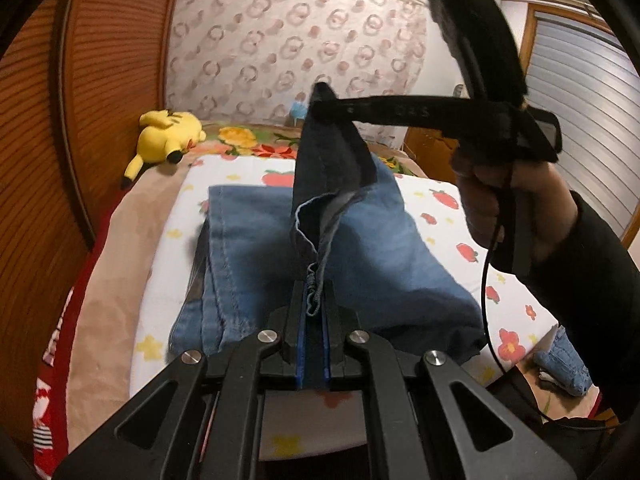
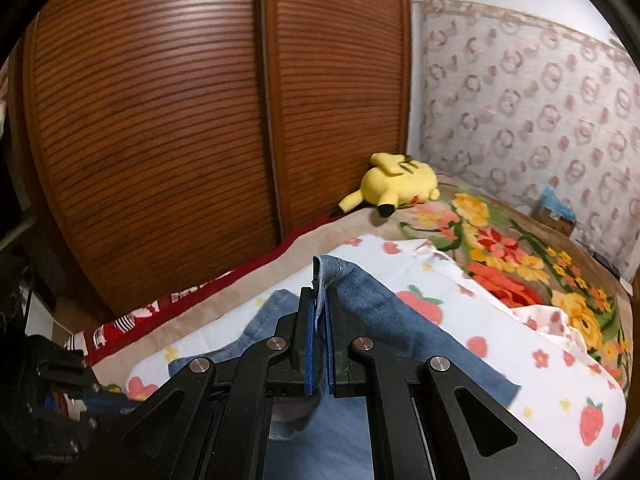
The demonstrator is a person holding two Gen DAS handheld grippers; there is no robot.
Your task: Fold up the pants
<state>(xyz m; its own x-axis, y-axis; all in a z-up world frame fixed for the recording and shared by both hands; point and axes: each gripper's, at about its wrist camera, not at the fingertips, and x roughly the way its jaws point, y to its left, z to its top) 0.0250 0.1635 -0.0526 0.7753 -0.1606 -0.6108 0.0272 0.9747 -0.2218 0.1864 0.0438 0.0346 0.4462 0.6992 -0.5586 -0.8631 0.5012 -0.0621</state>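
Blue jeans [image 1: 248, 248] lie partly folded on a white strawberry-print sheet [image 1: 448, 216] on the bed. My left gripper [image 1: 314, 300] is shut on a frayed hem of the jeans, held low over the pile. My right gripper [image 1: 320, 98], seen in the left wrist view, is shut on another part of the hem and holds it high, so the denim hangs stretched between the two. In the right wrist view the right gripper [image 2: 320, 308] pinches the denim edge [image 2: 326, 272] between its blue pads, with the jeans [image 2: 400, 320] draping below.
A yellow plush toy [image 1: 168, 136] [image 2: 396, 184] lies at the bed's far corner by the brown slatted wardrobe doors [image 2: 180, 120]. A floral blanket [image 2: 520, 260] covers the far side. More denim [image 1: 564, 364] lies off the bed at right.
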